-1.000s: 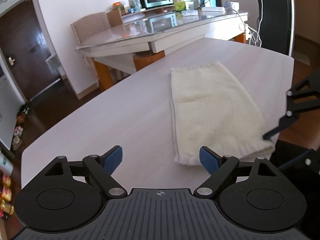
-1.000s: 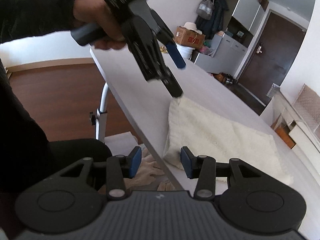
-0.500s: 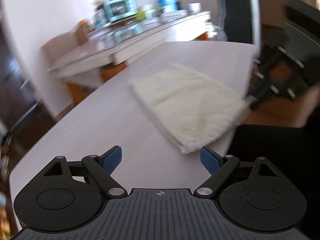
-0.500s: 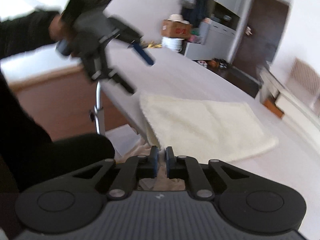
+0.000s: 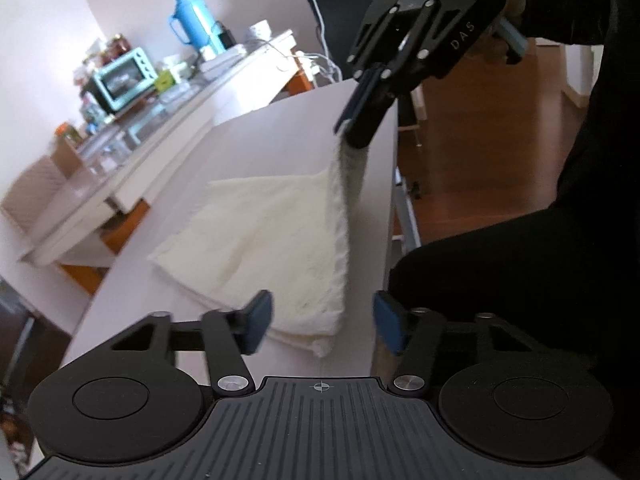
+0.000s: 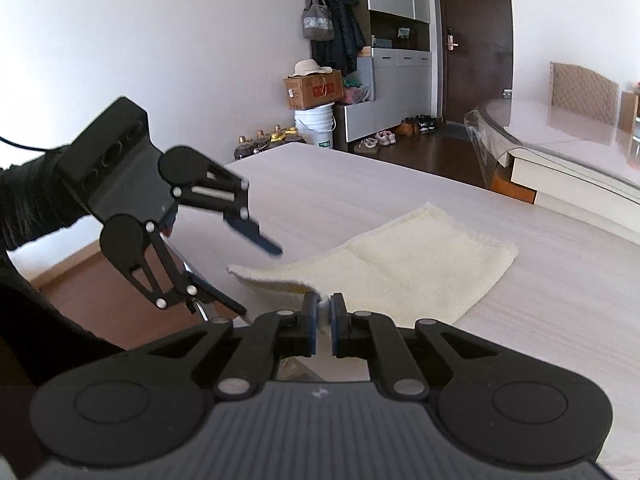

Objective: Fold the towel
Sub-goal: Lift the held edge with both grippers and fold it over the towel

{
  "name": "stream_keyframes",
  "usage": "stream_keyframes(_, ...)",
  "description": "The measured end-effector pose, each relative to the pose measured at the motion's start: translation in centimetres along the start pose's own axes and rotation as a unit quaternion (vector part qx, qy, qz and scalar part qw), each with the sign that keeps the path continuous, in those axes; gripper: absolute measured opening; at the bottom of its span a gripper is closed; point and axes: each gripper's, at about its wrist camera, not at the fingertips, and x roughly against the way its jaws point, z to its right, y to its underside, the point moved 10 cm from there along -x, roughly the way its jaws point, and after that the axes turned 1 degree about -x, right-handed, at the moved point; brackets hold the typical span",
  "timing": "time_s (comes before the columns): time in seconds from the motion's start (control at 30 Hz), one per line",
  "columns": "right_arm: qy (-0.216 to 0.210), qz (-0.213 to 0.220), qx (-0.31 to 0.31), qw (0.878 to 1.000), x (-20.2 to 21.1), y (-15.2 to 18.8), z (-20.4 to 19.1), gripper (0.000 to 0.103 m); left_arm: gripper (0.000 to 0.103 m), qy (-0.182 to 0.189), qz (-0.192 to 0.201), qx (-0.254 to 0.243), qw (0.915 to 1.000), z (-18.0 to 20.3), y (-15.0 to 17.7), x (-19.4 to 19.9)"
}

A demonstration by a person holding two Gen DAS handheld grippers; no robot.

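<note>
A cream towel (image 5: 268,240) lies folded on the pale wooden table (image 5: 280,136). My right gripper (image 6: 323,316) is shut on a near corner of the towel (image 6: 400,268) and holds that corner lifted above the table; it shows in the left wrist view (image 5: 352,136) with the cloth hanging from it. My left gripper (image 5: 322,320) is open, its blue pads on either side of the other near corner, which rests on the table. It also shows in the right wrist view (image 6: 256,276), open, just left of the towel.
The table's near edge (image 5: 394,208) runs beside the towel, with my dark-clothed body and wooden floor beyond it. A second glass-topped table (image 5: 160,120) with a toaster oven (image 5: 124,78) and blue kettle (image 5: 196,22) stands behind. A door and cupboards (image 6: 400,60) stand farther off.
My right gripper closed on the towel's near corner and lifted it. My left gripper swung round to the other near corner and narrowed a little, still open.
</note>
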Motion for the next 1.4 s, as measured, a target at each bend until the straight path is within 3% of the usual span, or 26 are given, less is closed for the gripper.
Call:
stream_keyframes(0.07, 0.003, 0.001, -0.004, 1.000, 0.1, -0.1, 0.6, 0.008, 0.036, 0.003, -0.003, 0.001, 1.0000, -0.1, -0.1, -0.3)
stream_keyframes(0.1, 0.005, 0.001, -0.005, 1.000, 0.1, 0.0, 0.8, 0.008, 0.015, 0.006, -0.009, 0.003, 0.9999, -0.2, 0.1, -0.7)
stream_keyframes(0.13, 0.006, 0.000, -0.006, 1.000, 0.0, 0.1, 0.9, 0.008, 0.008, 0.010, -0.011, 0.007, 0.9999, -0.1, 0.2, -0.7)
stream_keyframes(0.3, 0.014, -0.013, 0.011, 1.000, -0.6, 1.6, 0.6, 0.009, 0.008, 0.037, -0.006, 0.058, 0.9976, -0.8, 0.2, -0.7)
stream_keyframes(0.37, 0.020, -0.010, 0.023, 0.999, -0.4, 2.2, 0.4, 0.015, 0.008, 0.038, -0.001, 0.071, 0.9967, -1.3, 0.1, -0.7)
stream_keyframes(0.43, 0.027, -0.011, 0.031, 0.999, -0.3, 2.8, 0.2, 0.030, 0.008, 0.039, 0.002, 0.088, 0.9953, -1.9, 0.1, -0.8)
stream_keyframes(0.47, 0.031, -0.012, 0.037, 0.999, -0.2, 3.1, 0.2, 0.031, 0.008, 0.040, 0.002, 0.091, 0.9950, -2.1, 0.1, -0.8)
stream_keyframes(0.63, 0.052, -0.015, 0.083, 0.995, -0.2, 4.1, -0.9, 0.030, 0.008, 0.041, 0.004, 0.105, 0.9937, -2.7, -0.1, -1.2)
stream_keyframes(0.87, 0.092, -0.019, 0.170, 0.981, -1.3, 5.4, -3.1, 0.026, 0.008, 0.038, 0.006, 0.111, 0.9931, -2.8, -0.2, -0.8)
stream_keyframes(0.93, 0.098, -0.016, 0.181, 0.978, -1.4, 5.4, -3.3, 0.011, 0.008, 0.038, 0.004, 0.110, 0.9932, -2.6, -0.2, -0.6)
stream_keyframes(0.97, 0.098, -0.016, 0.182, 0.978, -1.4, 5.3, -3.4, 0.011, 0.008, 0.037, 0.002, 0.106, 0.9937, -2.4, -0.1, -0.5)
stream_keyframes(1.1, 0.073, -0.028, 0.167, 0.983, -1.2, 5.5, -3.8, 0.009, 0.008, 0.045, -0.001, 0.099, 0.9941, -1.4, -0.1, 0.2)
stream_keyframes(1.23, 0.019, -0.029, 0.129, 0.991, 0.8, 5.4, -5.1, 0.008, 0.008, 0.067, -0.006, 0.077, 0.9947, 1.3, -0.3, 2.2)
stream_keyframes(1.4, -0.004, -0.023, 0.099, 0.995, 1.3, 5.3, -4.9, 0.008, 0.008, 0.060, -0.003, 0.087, 0.9944, 1.3, -0.6, 2.9)
